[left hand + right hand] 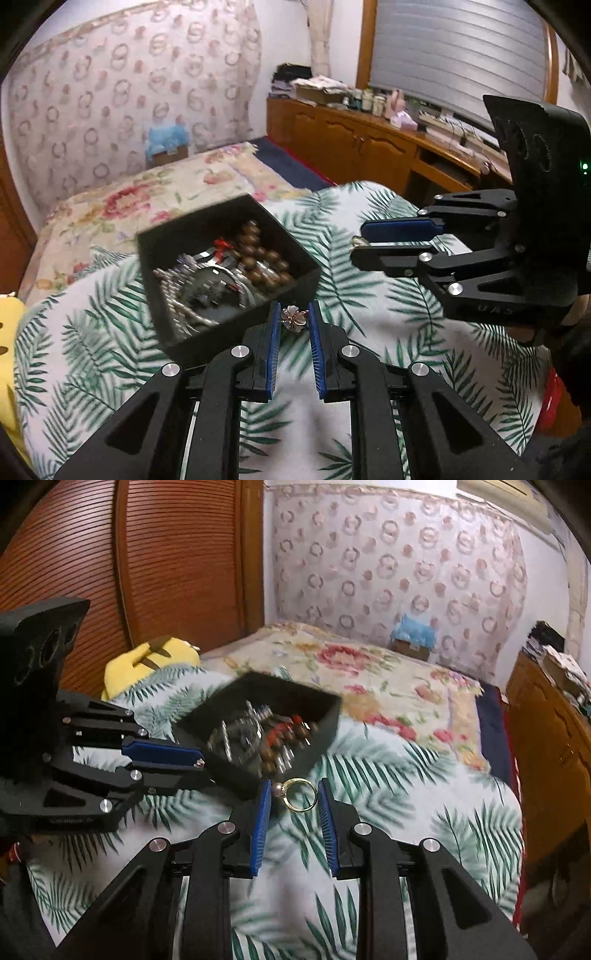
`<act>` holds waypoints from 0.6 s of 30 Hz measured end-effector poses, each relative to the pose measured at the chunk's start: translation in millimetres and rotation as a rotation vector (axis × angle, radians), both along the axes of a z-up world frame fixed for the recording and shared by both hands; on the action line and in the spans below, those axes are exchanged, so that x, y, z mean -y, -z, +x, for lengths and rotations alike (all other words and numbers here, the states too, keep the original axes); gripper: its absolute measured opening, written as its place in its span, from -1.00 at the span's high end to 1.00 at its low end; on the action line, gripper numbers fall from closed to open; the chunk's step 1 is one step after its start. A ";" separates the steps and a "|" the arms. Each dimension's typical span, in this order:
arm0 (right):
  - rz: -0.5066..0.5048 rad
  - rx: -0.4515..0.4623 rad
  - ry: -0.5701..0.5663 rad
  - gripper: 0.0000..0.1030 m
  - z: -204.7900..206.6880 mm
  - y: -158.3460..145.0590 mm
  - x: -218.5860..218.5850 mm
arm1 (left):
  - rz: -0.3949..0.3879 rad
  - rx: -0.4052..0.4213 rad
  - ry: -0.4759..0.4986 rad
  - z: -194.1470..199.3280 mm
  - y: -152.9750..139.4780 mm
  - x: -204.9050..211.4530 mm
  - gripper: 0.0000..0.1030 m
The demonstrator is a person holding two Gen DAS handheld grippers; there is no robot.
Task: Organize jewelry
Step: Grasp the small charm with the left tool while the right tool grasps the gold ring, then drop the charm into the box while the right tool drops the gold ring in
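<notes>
Left tongs: closed on a rose-gold flower ring, pinched between the blue pads at their tips, clear of the bedcover.
Right tongs: closed on a gold pearl ring; the band spans the gap, the pearl pressed against the left pad.
Jewelry box: black, open-topped, just ahead and left of the left tongs, its near corner right beside their tips; from the right tongs it sits ahead and to the left.
Box contents: brown bead bracelet toward the far side, silvery metal chains on the near side, a bit of red among them; blurred, so finer detail is unclear.
Tongs to each other: the right tongs point in from the right of the left tongs, near but apart.
Bed: white cover with green palm leaves lies beneath both tongs; a floral quilt lies beyond the box.
Yellow plush toy: far left of the right tongs, past the box.
</notes>
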State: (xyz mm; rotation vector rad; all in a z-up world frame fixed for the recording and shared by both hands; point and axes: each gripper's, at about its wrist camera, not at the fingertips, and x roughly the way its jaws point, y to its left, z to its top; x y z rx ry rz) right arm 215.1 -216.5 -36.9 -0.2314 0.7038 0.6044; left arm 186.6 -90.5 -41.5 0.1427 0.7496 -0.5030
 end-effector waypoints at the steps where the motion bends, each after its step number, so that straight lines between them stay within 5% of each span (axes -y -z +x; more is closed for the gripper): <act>1: 0.007 0.001 -0.010 0.46 4.2 -2.3 -5.2 | -0.002 0.005 -0.007 1.4 -1.8 -1.5 0.73; 18: 0.028 -0.017 -0.044 0.29 37.9 -5.7 -35.6 | -0.021 0.032 -0.091 20.3 -7.4 -30.3 0.73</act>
